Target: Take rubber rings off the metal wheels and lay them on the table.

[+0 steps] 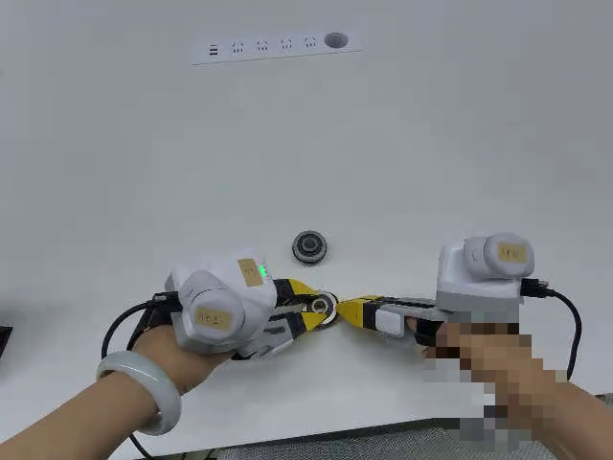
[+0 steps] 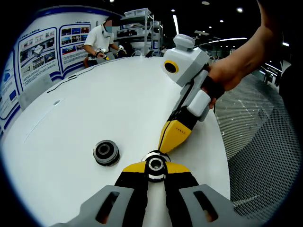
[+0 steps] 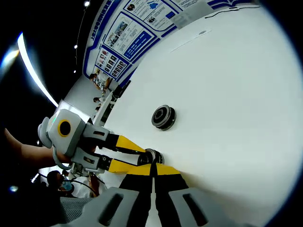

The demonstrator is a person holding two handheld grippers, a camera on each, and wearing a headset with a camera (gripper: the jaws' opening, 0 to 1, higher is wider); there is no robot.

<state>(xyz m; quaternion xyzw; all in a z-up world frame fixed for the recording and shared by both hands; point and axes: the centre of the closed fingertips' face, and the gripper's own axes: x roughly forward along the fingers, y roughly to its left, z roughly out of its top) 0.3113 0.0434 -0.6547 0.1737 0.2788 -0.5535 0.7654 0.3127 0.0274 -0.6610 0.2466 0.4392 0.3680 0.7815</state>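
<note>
A small metal wheel is held just above the white table, with my left gripper shut on it from both sides. My right gripper comes in from the right with its yellow jaws pressed together at the wheel's rim, pinching the dark rubber ring there. In the left gripper view the right gripper meets the wheel from above. A second wheel with its black rubber ring lies flat on the table behind.
A white power strip lies at the far edge of the white table. The table's near edge runs just below both hands. A person stands far off at another bench.
</note>
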